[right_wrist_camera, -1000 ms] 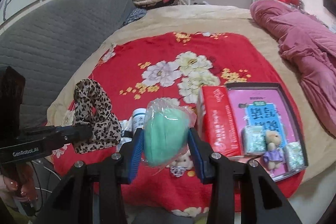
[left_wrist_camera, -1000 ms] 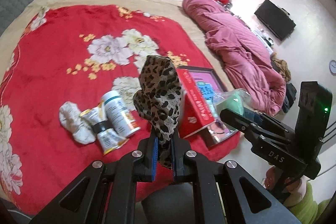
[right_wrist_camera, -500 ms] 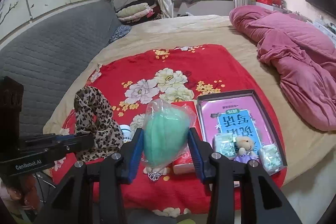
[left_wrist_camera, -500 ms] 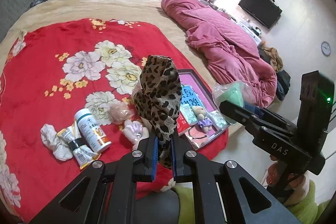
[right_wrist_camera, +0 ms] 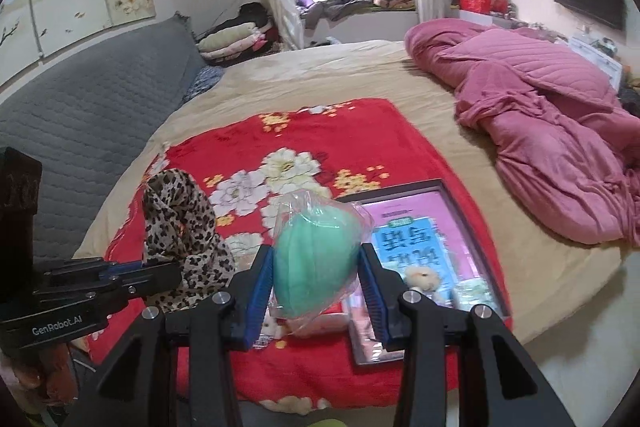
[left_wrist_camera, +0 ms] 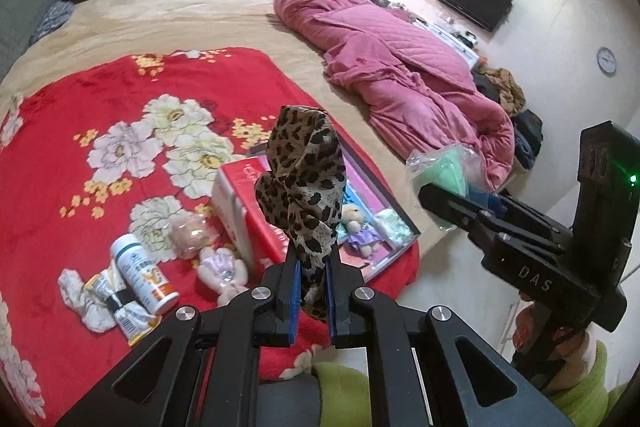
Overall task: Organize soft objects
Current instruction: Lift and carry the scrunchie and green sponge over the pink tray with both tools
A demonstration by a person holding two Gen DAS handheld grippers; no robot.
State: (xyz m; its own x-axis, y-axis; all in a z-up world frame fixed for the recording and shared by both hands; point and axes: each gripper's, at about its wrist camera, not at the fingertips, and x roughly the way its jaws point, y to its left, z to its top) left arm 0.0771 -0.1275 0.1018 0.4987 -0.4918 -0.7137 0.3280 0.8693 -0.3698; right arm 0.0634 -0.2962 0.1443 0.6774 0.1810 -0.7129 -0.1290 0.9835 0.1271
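Note:
My left gripper is shut on a leopard-print cloth, held upright above the bed's near edge; the cloth also shows in the right wrist view. My right gripper is shut on a green soft item in a clear bag, seen from the side in the left wrist view. Below lies a dark-rimmed tray with a pink board, a small teddy and pale packets. A red box stands beside it.
On the red floral blanket lie a white bottle, a crumpled white cloth, a small plush and a wrapped pink item. A pink quilt lies at the right. A grey headboard is at the left.
Both grippers have drawn back and up from the bed with their loads still held. The bed looks farther away and more of the room shows.

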